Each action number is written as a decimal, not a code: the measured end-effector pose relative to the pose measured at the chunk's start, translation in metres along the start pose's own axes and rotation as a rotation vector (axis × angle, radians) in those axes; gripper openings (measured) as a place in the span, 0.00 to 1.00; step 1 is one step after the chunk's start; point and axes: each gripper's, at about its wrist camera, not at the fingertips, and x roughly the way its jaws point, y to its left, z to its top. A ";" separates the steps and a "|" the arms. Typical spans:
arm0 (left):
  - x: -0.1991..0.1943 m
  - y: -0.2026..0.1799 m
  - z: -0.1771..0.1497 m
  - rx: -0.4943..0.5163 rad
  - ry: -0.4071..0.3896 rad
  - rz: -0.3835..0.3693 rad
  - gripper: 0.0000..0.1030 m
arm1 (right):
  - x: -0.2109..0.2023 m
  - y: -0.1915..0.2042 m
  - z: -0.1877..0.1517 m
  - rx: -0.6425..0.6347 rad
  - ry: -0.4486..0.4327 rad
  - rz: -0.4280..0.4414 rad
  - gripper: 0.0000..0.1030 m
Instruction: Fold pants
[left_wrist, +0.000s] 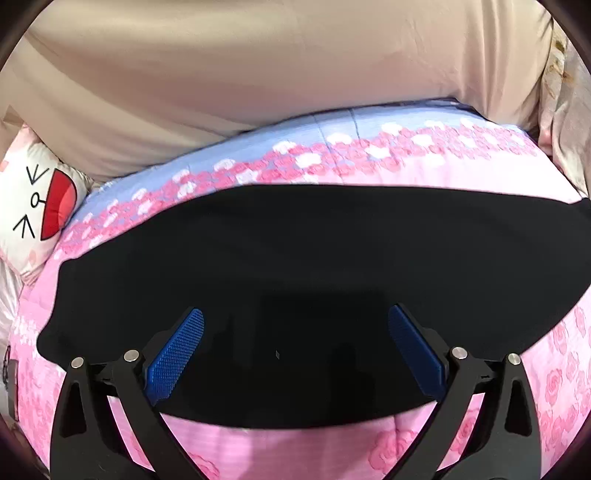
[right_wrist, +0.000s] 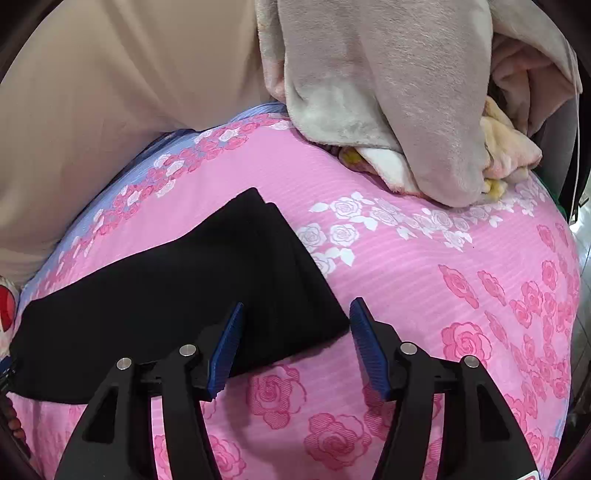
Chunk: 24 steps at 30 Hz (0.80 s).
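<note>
Left gripper (left_wrist: 295, 332) and right gripper (right_wrist: 295, 325) (jaws parted) angle downward.

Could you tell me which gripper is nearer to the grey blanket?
Right. The right gripper is at the black pants' end below the grey blanket; the left gripper is over their middle.

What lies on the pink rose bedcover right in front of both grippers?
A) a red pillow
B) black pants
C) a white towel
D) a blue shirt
B: the black pants lie flat on the pink rose bedcover, ahead of both grippers in each wrist view.
</note>
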 end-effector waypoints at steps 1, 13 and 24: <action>0.000 0.000 -0.002 0.000 0.004 -0.006 0.95 | 0.002 0.002 0.000 0.000 0.004 -0.001 0.21; -0.011 0.069 -0.029 -0.127 -0.008 -0.035 0.95 | -0.052 0.131 0.017 -0.046 -0.085 0.345 0.18; -0.018 0.131 -0.049 -0.220 -0.012 -0.101 0.95 | -0.033 0.346 -0.024 -0.336 0.062 0.588 0.18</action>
